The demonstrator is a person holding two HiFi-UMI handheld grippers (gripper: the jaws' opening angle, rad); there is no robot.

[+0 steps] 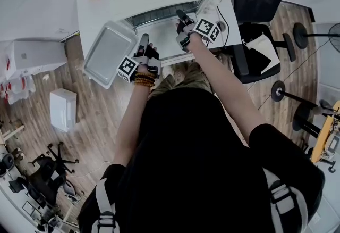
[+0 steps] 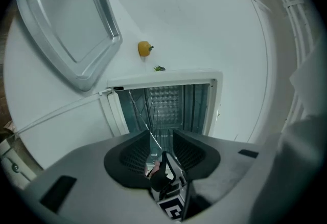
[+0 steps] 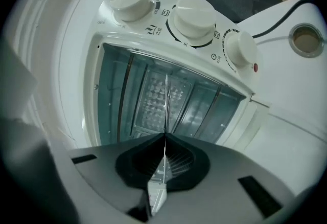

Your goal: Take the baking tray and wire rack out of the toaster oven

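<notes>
Your right gripper (image 3: 164, 141) clamps the thin silver wire rack (image 3: 166, 100), likely light, stiff and slippery; pinch its front wire with your left gripper (image 2: 159, 138), whose jaws stand apart.

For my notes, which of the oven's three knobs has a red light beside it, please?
The rightmost knob in the right gripper view, nearest the black cable; the other two have none.
</notes>
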